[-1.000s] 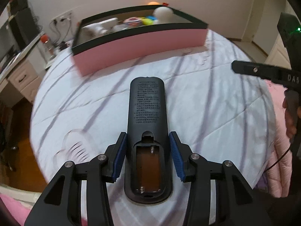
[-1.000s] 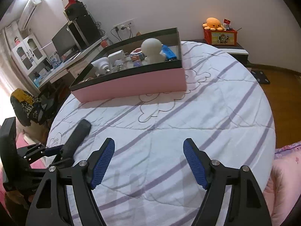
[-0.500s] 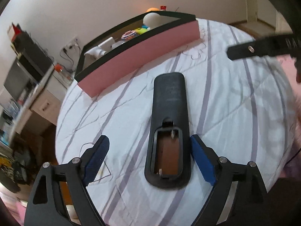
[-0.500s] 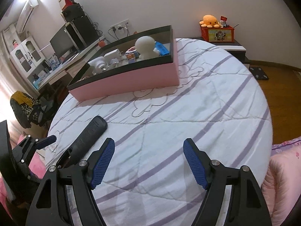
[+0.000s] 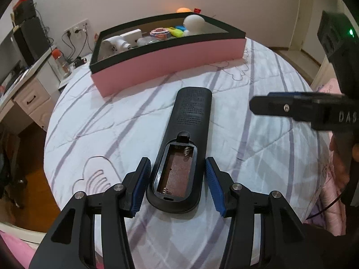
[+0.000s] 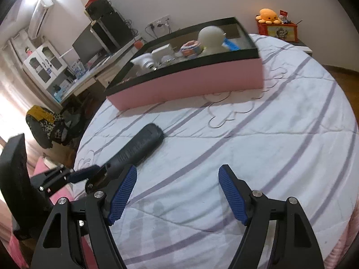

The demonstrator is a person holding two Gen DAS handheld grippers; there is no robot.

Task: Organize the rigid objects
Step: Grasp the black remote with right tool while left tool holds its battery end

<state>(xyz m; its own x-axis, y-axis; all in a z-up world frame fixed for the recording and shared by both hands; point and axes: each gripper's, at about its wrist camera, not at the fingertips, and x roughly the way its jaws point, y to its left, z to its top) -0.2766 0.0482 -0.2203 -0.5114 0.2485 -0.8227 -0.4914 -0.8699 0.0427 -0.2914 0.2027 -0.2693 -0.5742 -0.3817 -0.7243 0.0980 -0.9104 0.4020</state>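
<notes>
— That remote control is black, its open battery bay brownish inside.
— And the bed cover, white with purple stripes and outlined flowers.
— The box is pink with a black rim.
— Blue pads on a black hand-held gripper; orange plush behind.

Take the striped bedspread as your landmark; everything else sits around its edge. Beyond its far right side you see an orange plush octopus on top of a red box. Off its far left side a white desk stands against the wall, with a dark monitor and a black speaker on it. A wall socket with hanging cables sits above the desk, and an orange-capped bottle stands at the desk's edge nearest the bedspread. Further left, a white glass-door cabinet.
</notes>
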